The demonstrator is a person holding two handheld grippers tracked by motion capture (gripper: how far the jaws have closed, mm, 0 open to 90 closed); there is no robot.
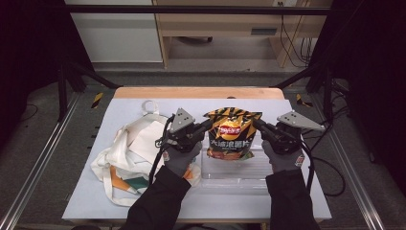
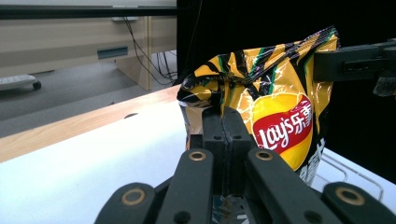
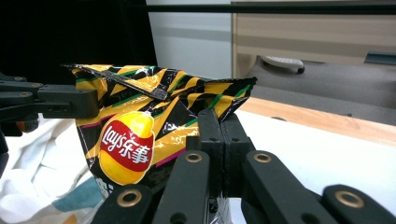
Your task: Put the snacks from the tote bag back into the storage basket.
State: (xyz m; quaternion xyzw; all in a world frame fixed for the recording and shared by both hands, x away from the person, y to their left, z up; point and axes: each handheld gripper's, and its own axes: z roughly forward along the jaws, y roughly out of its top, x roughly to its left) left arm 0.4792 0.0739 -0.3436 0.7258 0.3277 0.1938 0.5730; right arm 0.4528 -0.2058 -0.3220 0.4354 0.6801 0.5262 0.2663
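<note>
A yellow and black Lay's chip bag (image 1: 233,132) is held upright above a clear plastic tray (image 1: 237,168) at the table's middle. My left gripper (image 1: 207,125) is shut on the bag's left edge, and my right gripper (image 1: 257,124) is shut on its right edge. In the left gripper view the jaws (image 2: 223,122) pinch the bag (image 2: 266,100), with the other gripper (image 2: 355,60) holding the far upper corner. In the right gripper view the jaws (image 3: 219,122) clamp the bag (image 3: 149,112), and the other gripper (image 3: 51,102) grips its far side.
A crumpled white cloth tote bag (image 1: 131,155) with coloured print lies on the left of the white table (image 1: 268,201). A wooden strip (image 1: 198,92) runs along the table's far edge. Black frame posts stand at both sides.
</note>
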